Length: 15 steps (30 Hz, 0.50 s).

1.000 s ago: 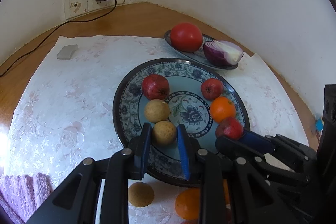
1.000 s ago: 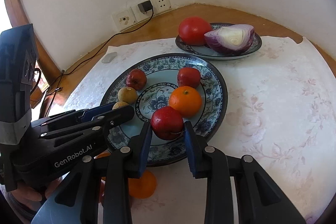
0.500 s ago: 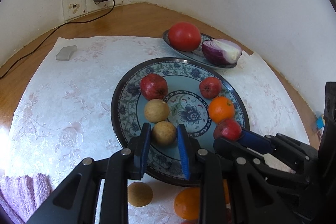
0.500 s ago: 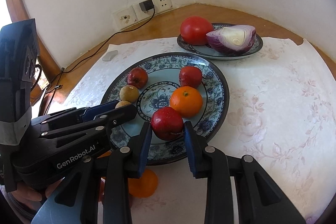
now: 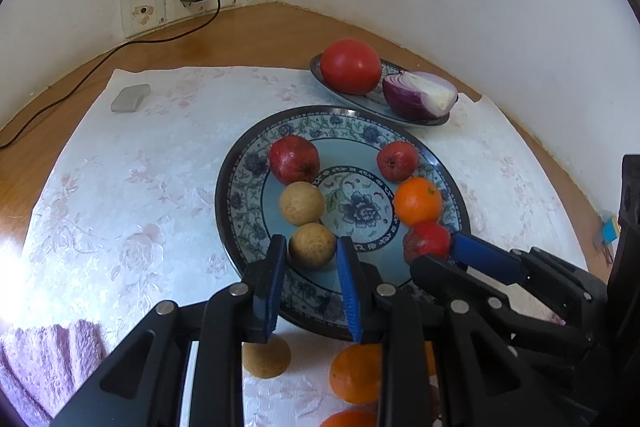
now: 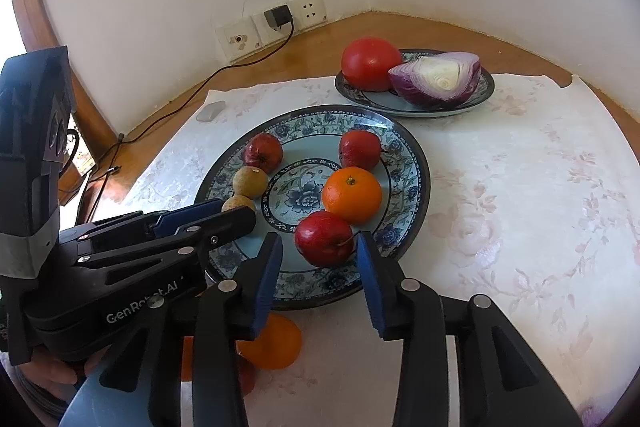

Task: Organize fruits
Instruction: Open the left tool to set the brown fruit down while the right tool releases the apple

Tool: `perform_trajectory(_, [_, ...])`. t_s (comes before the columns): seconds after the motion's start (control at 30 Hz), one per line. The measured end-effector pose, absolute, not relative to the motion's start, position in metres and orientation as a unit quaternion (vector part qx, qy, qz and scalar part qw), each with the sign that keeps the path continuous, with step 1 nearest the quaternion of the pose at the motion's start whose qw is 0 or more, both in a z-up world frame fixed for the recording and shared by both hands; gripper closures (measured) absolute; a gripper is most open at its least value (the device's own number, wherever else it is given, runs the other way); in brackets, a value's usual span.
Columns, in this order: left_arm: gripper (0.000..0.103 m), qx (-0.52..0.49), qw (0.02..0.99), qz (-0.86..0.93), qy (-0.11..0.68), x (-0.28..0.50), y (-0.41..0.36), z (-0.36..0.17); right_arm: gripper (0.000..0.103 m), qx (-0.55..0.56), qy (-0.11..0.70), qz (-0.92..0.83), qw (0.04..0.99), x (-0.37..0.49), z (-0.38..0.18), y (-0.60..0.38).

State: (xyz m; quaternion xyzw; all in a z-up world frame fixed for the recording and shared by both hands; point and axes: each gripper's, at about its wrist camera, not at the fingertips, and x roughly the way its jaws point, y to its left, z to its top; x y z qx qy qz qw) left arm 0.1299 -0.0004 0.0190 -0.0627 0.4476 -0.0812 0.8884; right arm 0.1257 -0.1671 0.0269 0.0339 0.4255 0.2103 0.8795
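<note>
Item: your right gripper (image 6: 319, 259) has widened, releasing the red apple (image 6: 325, 238) onto the big plate (image 6: 416, 171). Your left gripper (image 5: 311, 259) brackets the brown fruit (image 5: 312, 245), slightly apart. Both placed; loose oranges (image 5: 354, 373) remain.

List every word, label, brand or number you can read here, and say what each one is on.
"GenRobot.AI": white print on the side of the left gripper, seen from the right wrist; a bolt partly covers the letters.

Red marks under the wall sockets: too small and blurred to read.

The plates, fruit, cloth and charger show no readable text.
</note>
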Motion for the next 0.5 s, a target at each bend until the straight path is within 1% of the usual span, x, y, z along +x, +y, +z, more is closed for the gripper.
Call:
perform_trajectory(0.27, [0.075,-0.061,0.889,-0.078,0.447,0.119,0.002,0.023,0.056,0.034,0.421,0.206,0.883,0.118,0.032,-0.168])
perform_trajectory(0.5, [0.073,-0.057,0.891,-0.08,0.444,0.109,0.002,0.029,0.054,0.036,0.418,0.204,0.884,0.111,0.035,-0.169])
